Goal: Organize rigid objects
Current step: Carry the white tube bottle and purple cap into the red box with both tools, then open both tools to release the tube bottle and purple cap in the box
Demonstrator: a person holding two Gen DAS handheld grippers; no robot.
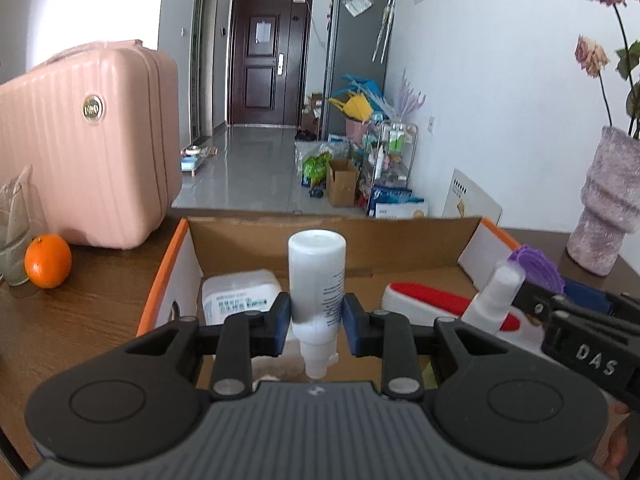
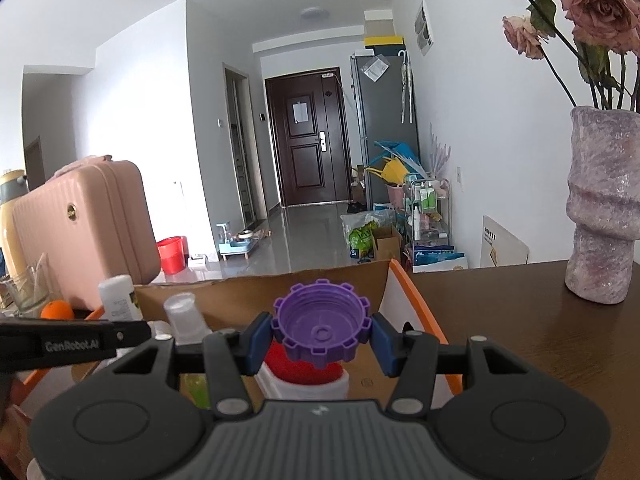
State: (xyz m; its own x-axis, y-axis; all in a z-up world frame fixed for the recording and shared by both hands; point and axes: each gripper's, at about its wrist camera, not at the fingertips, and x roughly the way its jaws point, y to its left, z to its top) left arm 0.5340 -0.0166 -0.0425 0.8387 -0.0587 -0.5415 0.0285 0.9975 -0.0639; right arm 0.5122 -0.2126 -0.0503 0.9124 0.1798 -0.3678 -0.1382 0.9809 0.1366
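White bottle [image 1: 317,276] is upside down, nozzle down, clamped btwn the left gripper [image 1: 316,320] fingers, hanging over the open cardboard box [image 1: 328,236] on the bench [image 1: 80,320]. Purple cap [image 2: 320,330], gear-edged, hollow side toward cam, is pinched btwn the right gripper [image 2: 320,338] fingers, also over the box, nearer its right wall. Both grippers sit side by side w/ loads in hand; neither item touches the box floor as far as the views show.

Already in the box: white tub [image 1: 240,296] at left, red-and-white item [image 1: 436,304] at right, small clear-capped spray bottle [image 1: 496,296] standing near the right gripper. Outside the box: orange [image 1: 48,260], pink case [image 1: 88,148], vase [image 1: 608,200] w/ dried roses.

Step, judged: carry/place phase, two rigid objs over the bin, drop-off not yet done.

Next move likely needs: lower each item into a free patch of floor. Centre gap btwn tub and red item looks like the spot for the bottle; cap has less room, red item sits right under it. Spread fingers only once items are low, else bottle may tip onto the spray bottle. Keep the two grippers from bumping, they're close.
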